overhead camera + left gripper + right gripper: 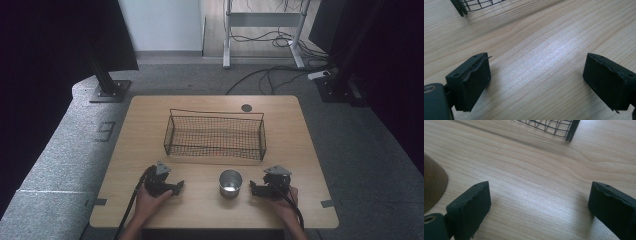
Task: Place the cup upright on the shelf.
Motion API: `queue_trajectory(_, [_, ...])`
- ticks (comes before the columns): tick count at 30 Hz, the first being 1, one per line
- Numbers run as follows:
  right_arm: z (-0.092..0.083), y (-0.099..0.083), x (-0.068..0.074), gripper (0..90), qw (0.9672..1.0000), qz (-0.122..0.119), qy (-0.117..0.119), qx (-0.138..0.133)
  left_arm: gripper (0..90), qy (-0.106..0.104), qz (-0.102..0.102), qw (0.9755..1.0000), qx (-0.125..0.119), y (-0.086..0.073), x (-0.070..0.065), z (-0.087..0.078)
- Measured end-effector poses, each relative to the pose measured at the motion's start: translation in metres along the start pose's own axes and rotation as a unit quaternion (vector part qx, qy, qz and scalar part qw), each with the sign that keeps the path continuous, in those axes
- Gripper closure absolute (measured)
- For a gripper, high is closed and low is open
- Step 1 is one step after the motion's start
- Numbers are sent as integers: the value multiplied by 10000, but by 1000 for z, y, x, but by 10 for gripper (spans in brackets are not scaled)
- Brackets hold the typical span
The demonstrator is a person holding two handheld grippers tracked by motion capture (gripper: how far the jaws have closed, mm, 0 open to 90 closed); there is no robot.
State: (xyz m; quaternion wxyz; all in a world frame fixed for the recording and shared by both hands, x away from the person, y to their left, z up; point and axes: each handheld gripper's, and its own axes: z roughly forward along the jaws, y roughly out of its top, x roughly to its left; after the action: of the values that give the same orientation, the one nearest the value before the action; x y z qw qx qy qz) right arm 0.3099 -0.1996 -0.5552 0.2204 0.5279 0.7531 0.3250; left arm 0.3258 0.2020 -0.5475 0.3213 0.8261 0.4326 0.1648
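Where grey carpet [60, 155] surrounds it: pale wooden worktop [150, 120], cables [270, 75] trailing behind, dark curtains [45, 75] at both sides. Black wire basket [215, 135] at mid-worktop, long axis parallel to the near edge, open top up. Metal cup [230, 184] upright near the near edge, mouth up, between both grippers. Left gripper [175, 187] near the near-left corner, jaws wide apart, empty, over bare wood. Right gripper [253, 189] just beside the cup, jaws likewise spread, holding nothing.
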Motion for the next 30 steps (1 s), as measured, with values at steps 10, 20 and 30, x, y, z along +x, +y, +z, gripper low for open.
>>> queue_trajectory(10, [-8,1,4,41,9996,-180,-11,-223,75,1,2,10000,3,0,0,0])
queue_trajectory(20, [-31,9,6,96,9961,-181,439,-746,74,-2,4,10000,3,1,0,1])
queue_trajectory(30, [-57,14,21,106,9882,-340,1015,-1095,74,-1,4,10000,1,1,0,1])
